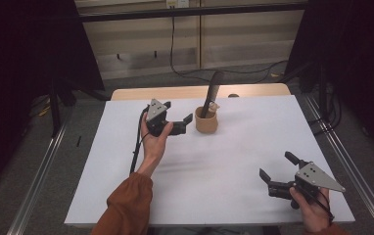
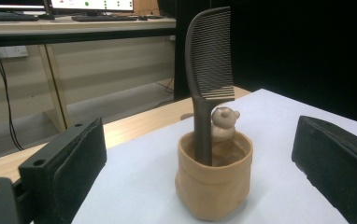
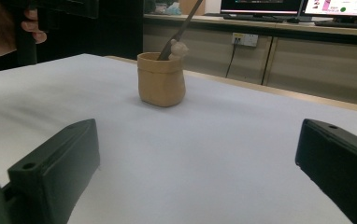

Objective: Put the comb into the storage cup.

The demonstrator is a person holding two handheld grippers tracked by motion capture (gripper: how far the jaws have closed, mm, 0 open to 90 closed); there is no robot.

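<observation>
A tan cup [image 1: 206,122] stands toward the far side of the white table [image 1: 224,166], with a dark comb [image 1: 213,93] standing handle-down inside it beside a small bear-shaped figure [image 2: 224,122]. The left gripper [image 1: 184,116] sits just beside the cup, jaws spread and pointing at it, touching nothing. The right gripper [image 1: 277,167] is well apart from the cup at the near edge, jaws spread too, holding nothing.
</observation>
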